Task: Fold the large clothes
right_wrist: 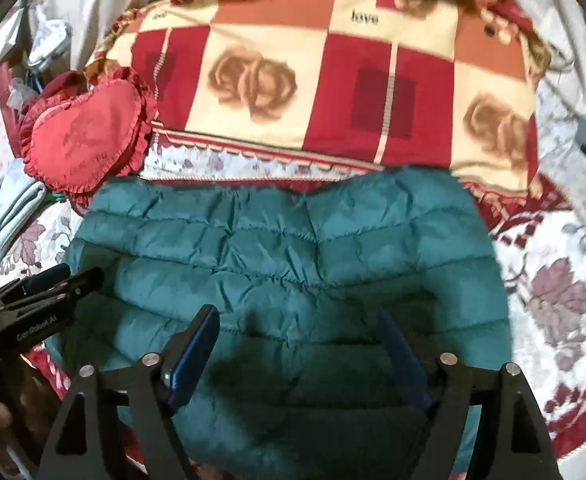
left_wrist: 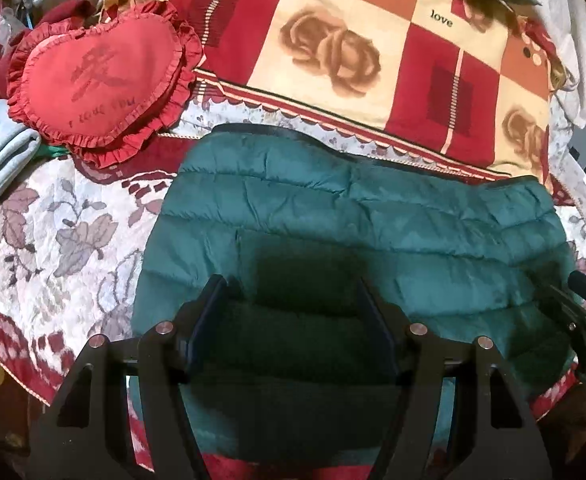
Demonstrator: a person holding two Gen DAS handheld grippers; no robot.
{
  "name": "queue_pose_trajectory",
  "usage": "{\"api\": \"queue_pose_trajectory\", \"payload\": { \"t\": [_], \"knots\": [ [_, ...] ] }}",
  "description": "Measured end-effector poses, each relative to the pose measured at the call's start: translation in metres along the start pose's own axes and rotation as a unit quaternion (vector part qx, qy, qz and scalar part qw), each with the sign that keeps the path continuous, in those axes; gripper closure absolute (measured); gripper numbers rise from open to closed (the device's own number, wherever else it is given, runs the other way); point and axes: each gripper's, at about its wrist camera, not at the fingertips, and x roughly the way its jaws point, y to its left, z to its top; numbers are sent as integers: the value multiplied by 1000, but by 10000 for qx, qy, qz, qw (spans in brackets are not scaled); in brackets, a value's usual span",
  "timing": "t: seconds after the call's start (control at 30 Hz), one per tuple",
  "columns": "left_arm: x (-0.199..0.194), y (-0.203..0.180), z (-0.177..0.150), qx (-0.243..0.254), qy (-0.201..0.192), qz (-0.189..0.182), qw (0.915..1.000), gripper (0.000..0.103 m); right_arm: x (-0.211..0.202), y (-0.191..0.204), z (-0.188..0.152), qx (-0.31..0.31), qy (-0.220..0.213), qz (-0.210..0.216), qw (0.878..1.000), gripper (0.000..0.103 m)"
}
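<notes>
One grey folded cloth (left_wrist: 1, 160) is seen at the far left, cut off by the frame edge; beside it lies one red heart cushion (left_wrist: 101, 80) with a frilled edge, its printed words hard to read; one green quilted jacket (left_wrist: 333, 208) lies spread in the middle of the flowered bedspread (left_wrist: 53, 232), near the two grippers; one checked quilt (left_wrist: 333, 52) with roses and the word "love" is folded behind the jacket, on the far side. The left gripper (left_wrist: 293, 304) is held over the jacket's near part with its fingers apart and nothing between them; the right gripper (right_wrist: 301, 332) is likewise spread wide above the jacket, empty. In the left view only a sliver of the right gripper is shown at the right edge; in the right view the left gripper is seen from the side at the left edge, with lettering on its body. The jacket's near hem is hidden behind the grippers; the right view is blurred.
</notes>
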Motion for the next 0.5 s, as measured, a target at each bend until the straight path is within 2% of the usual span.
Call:
{"api": "queue_pose_trajectory", "payload": {
  "t": [0.13,0.5],
  "knots": [
    [-15,-2,-4,-46,-157,-1,9999,37,-13,5,-6,-88,-72,54,9999,23],
    [-40,-8,-13,57,-458,53,9989,37,-30,7,-13,202,-283,29,9994,23]
  ]
}}
